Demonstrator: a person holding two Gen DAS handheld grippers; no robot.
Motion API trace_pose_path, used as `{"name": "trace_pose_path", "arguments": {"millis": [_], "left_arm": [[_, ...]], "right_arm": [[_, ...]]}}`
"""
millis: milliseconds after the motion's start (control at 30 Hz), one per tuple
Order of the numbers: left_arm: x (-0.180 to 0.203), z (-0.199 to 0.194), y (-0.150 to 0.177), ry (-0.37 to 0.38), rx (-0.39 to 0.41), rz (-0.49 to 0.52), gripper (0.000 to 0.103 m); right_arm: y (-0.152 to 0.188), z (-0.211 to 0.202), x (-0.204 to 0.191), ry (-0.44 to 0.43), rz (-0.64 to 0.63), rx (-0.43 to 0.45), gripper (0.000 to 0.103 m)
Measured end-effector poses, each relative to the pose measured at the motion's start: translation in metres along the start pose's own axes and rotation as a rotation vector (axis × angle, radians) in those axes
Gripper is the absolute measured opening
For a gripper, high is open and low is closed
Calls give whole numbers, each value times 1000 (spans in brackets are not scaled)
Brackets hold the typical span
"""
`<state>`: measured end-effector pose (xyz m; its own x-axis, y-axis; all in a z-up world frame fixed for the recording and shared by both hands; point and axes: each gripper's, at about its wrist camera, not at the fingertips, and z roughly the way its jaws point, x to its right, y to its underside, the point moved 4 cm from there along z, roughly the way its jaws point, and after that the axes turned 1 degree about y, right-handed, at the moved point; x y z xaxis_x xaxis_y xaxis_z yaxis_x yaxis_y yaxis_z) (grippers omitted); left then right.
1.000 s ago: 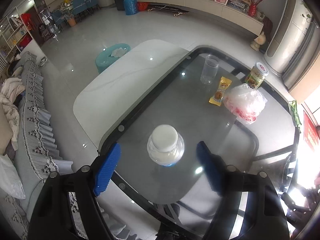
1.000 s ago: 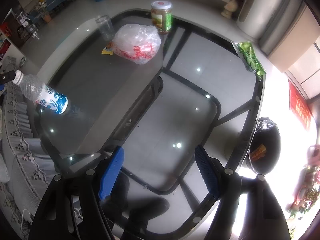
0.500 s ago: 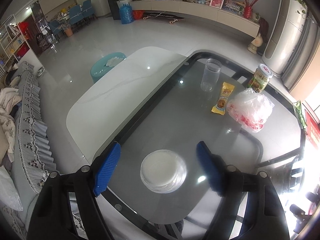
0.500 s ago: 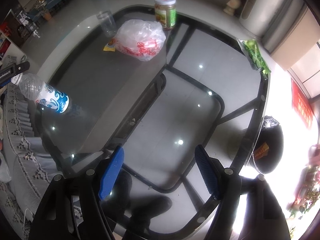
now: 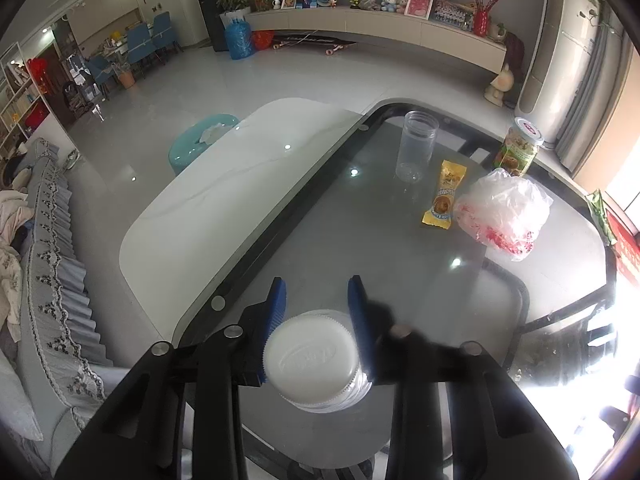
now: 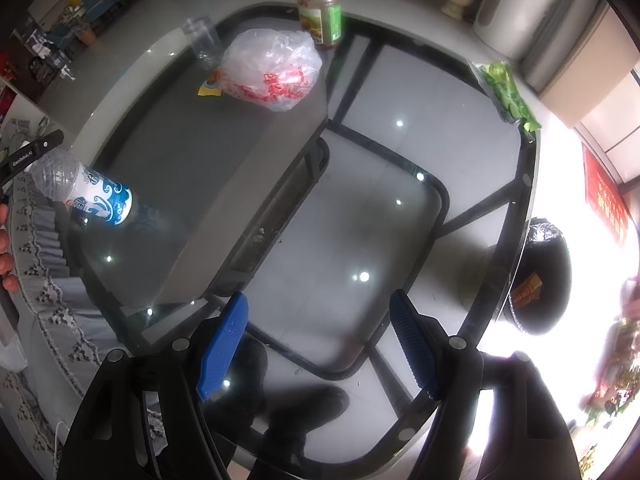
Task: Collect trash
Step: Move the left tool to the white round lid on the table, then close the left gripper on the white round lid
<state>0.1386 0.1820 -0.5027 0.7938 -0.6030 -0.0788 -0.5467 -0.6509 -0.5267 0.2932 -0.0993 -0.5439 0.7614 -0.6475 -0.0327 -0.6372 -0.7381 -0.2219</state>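
A clear water bottle [image 5: 310,356] with a white cap and a blue-white label [image 6: 94,196] stands upright near the corner of the glass table [image 5: 360,248]. My left gripper [image 5: 317,284] has come down over it. Its jaws are closing, and the blue pads [image 5: 276,316] touch both sides of the cap and neck. In the right wrist view a black finger of that gripper [image 6: 32,152] shows at the bottle's top. My right gripper [image 6: 320,300] hangs open above the table's near glass panel with nothing between its fingers.
Farther along the table lie a yellow snack wrapper [image 5: 444,196], a crumpled plastic bag [image 6: 272,68], a clear cup [image 5: 416,144], a lidded jar [image 6: 320,12] and a green packet [image 6: 506,96]. A black bin [image 6: 540,276] stands beside the table's right edge. A sofa [image 5: 52,264] runs along the left.
My left gripper sank over the bottle, and its jaws narrowed from wide apart to touching the cap. The right gripper stayed put and open.
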Motion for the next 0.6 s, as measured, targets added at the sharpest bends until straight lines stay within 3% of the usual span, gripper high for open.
{"name": "trace_pose_path", "arguments": {"millis": [600], "left_arm": [[4, -2, -11, 36, -5, -19, 30]], "right_arm": [[3, 0, -2, -13, 5, 2, 71]]}}
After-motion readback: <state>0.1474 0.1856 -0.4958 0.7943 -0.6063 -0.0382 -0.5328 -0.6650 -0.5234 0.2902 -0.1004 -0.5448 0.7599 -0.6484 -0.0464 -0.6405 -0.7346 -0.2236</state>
